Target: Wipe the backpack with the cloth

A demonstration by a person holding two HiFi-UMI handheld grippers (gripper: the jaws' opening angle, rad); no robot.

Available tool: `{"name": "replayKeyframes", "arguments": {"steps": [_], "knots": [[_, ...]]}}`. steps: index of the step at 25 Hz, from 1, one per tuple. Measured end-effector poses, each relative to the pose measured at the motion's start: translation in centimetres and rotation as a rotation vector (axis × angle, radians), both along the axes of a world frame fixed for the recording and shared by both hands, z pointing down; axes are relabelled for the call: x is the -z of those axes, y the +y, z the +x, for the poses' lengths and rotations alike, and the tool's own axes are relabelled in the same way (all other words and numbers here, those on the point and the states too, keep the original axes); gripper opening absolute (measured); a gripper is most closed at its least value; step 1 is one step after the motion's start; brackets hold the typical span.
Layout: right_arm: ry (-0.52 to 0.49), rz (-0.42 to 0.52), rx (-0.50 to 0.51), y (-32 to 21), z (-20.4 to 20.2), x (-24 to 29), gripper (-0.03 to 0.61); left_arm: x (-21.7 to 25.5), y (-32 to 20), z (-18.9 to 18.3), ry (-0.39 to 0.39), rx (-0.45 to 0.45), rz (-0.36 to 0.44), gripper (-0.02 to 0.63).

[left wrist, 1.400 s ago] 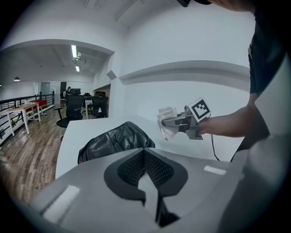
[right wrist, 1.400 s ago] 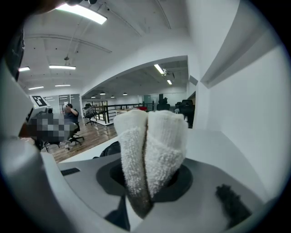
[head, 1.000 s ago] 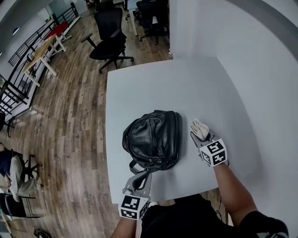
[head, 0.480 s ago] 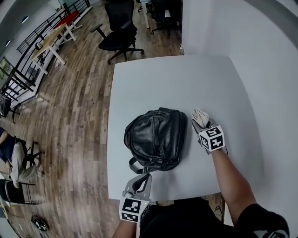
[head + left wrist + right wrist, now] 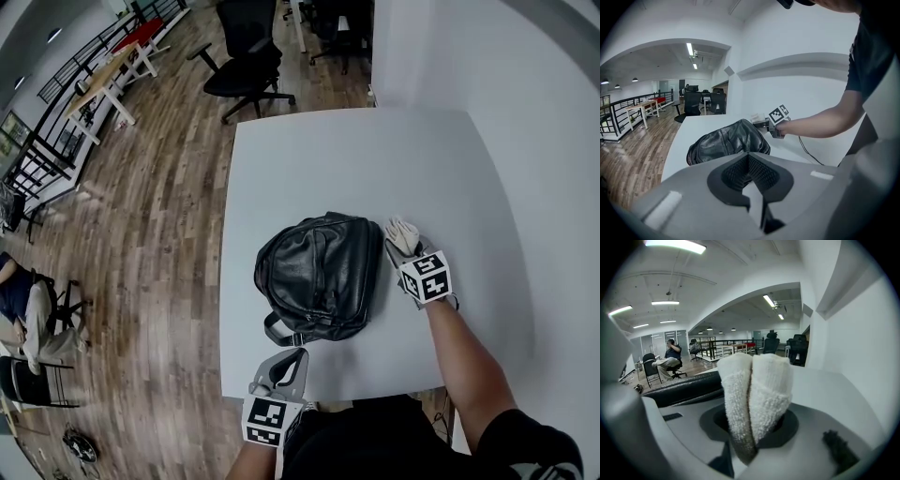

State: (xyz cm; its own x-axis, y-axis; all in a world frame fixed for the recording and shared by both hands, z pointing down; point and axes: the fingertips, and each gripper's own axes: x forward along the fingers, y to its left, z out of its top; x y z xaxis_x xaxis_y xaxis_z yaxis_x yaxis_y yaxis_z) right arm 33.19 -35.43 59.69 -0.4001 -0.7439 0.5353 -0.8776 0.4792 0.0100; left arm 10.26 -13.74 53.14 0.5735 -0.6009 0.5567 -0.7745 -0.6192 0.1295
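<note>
The right hand-held gripper is clamped on a folded white terry cloth. The cloth juts past the jaws, just beside the right flank of the black leather backpack; from above I cannot tell whether it touches the leather. The left hand-held gripper hangs at the near edge of the white table, jaws together on nothing, near the backpack's strap loop. The backpack lies flat mid-table. To wipe well, I would press the cloth's broad fold onto the leather and draw long strokes, with the left gripper steadying the bag against sliding. Nothing on the table blocks the way; office chairs stand well apart.
</note>
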Motion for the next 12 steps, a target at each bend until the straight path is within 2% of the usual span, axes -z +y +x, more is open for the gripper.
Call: {"name": "replayKeyframes", "arguments": {"steps": [12], "knots": [[0.004, 0.005, 0.003, 2.5, -1.2, 0.7, 0.101, 0.0, 0.8, -0.5, 0.019, -0.026, -0.003, 0.006]]}}
